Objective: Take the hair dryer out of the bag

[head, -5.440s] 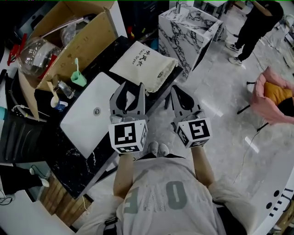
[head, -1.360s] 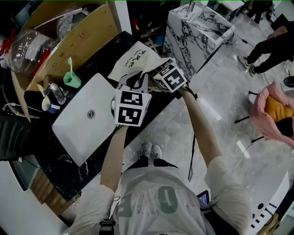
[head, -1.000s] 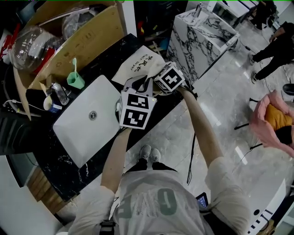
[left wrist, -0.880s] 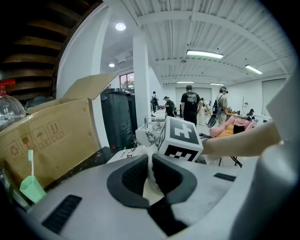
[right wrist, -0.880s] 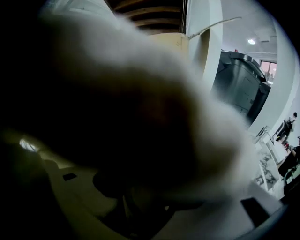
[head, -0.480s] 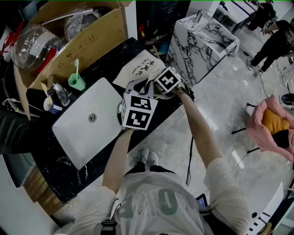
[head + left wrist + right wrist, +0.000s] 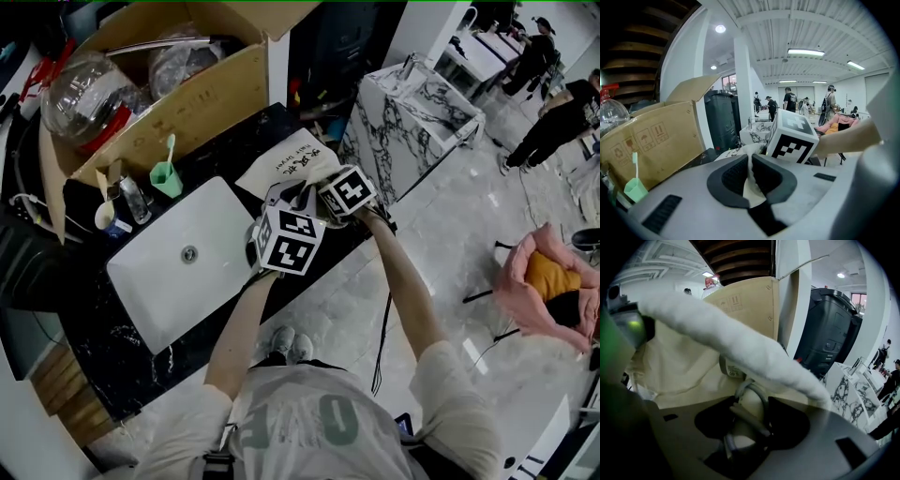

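Observation:
A cream drawstring bag (image 7: 286, 164) with dark print lies on the black counter (image 7: 112, 347) beside the sink. My left gripper (image 7: 284, 208) is shut on a fold of the bag's fabric (image 7: 752, 190) at its mouth and holds it up. My right gripper (image 7: 328, 202) reaches steeply down into the opening. In the right gripper view the bag's lifted rim (image 7: 740, 350) arches over the jaws. The cream hair dryer (image 7: 751, 405), with its grey cord (image 7: 763, 397) wound round it, sits between the right jaws, gripped on both sides. The rest of the dryer is hidden in the bag.
A white sink basin (image 7: 145, 286) lies left of the bag. Behind stand an open cardboard box (image 7: 187, 98) and a green cup (image 7: 166, 180) with a toothbrush. A marble block (image 7: 412, 103) rises right of the counter, and a pink chair (image 7: 539, 286) is on the floor. People stand far off.
Some five seconds ago both grippers hung near the body, off the counter; now they are at the bag's mouth. Over the last second neither has shifted much.

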The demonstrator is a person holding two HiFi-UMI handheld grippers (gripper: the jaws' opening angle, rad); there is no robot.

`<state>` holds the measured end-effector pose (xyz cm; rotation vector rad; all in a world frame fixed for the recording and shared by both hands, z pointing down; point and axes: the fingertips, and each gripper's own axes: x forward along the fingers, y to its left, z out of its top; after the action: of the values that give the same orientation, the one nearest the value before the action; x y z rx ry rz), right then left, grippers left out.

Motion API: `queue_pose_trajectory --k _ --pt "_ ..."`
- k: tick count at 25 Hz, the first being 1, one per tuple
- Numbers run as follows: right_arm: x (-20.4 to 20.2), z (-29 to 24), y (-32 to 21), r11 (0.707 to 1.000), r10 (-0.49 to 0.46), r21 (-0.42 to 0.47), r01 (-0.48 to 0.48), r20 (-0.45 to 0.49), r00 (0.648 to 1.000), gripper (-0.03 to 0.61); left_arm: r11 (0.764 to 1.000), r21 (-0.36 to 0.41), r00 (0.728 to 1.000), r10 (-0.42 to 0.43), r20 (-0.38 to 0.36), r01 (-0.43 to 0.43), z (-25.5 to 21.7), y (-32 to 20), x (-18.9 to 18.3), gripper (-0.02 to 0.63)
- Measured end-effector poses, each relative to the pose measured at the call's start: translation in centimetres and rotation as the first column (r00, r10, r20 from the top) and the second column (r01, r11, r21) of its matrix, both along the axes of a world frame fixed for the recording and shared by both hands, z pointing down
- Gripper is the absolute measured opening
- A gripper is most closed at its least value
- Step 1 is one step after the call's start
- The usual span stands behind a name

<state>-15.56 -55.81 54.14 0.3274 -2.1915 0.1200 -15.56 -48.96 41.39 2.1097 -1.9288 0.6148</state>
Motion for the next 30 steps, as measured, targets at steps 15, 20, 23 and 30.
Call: queue_pose_trajectory --k 15,20,23,30 --pt "6.8 -2.8 4.6 0.992 0.126 -0.008 -0.126 0.074 0.989 0.232 1.0 -0.011 1.0 0.008 0.008 -0.008 0.5 -0.1 0.2 0.043" --pt "9.9 -3.3 6.7 0.984 0.175 0.003 -0.177 0.128 0.976 0.232 1.0 -0.018 1.0 0.015 0.01 -0.015 0.7 0.1 0.5 0.043" --pt "11.8 -3.7 8.0 0.976 0.216 0.0 -0.219 0.171 0.961 0.232 1.0 -0.028 1.0 0.007 0.001 -0.007 0.9 0.2 0.3 0.043" --pt "15.8 -5.2 11.4 0.952 0.296 -0.005 -0.307 0.277 0.914 0.232 0.999 -0.05 1.0 0.022 0.01 -0.021 1.6 0.8 0.7 0.043"
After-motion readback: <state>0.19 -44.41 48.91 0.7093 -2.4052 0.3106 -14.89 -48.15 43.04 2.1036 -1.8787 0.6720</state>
